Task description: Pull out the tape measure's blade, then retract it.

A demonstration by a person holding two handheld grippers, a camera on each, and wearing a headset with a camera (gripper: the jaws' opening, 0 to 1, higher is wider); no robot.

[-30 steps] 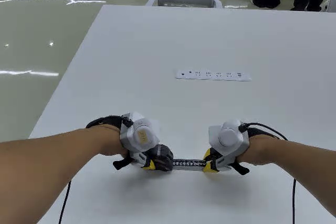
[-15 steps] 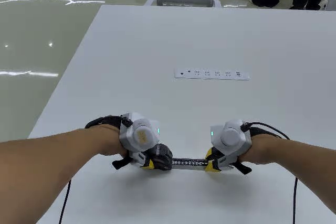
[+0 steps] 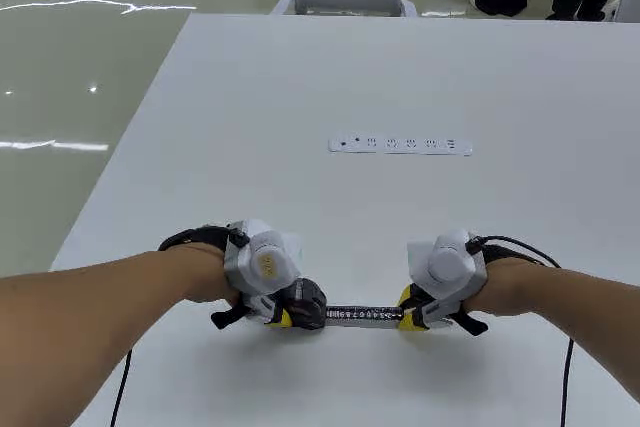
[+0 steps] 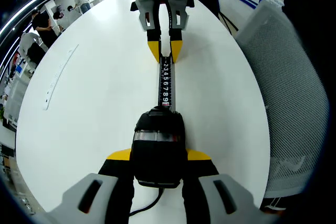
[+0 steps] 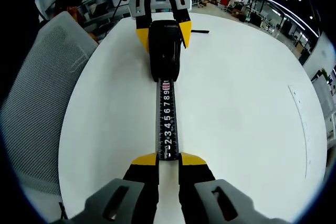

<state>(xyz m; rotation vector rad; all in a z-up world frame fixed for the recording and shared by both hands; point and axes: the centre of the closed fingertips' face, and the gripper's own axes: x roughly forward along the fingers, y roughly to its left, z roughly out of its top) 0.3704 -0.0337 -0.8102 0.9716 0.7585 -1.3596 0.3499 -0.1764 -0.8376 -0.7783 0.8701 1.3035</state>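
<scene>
Near the front edge of the broad white table (image 3: pixel 400 67), the left gripper (image 3: pixel 288 315) clamps the tape measure (image 3: pixel 305 302) by its black, boxy plastic case (image 4: pixel 158 145). Its yellow-tipped jaws are spread just to the case's width, one on each side. The case sits low at the tabletop; I cannot tell whether it touches.

From the case's mouth, the narrow dark blade (image 5: pixel 167 124) with pale numerals runs rightward, straight and level. It reads nine at the case and falls to about two.

At the blade's free end, the right gripper (image 5: pixel 168 158) has its jaws drawn almost together, pinching the tip between them.

A flat white power strip (image 3: pixel 400 145) lies well apart, farther back.

By my reading, the pull-out is under way with only a short stretch exposed. Any further extension and the whole retraction remain to be done.
</scene>
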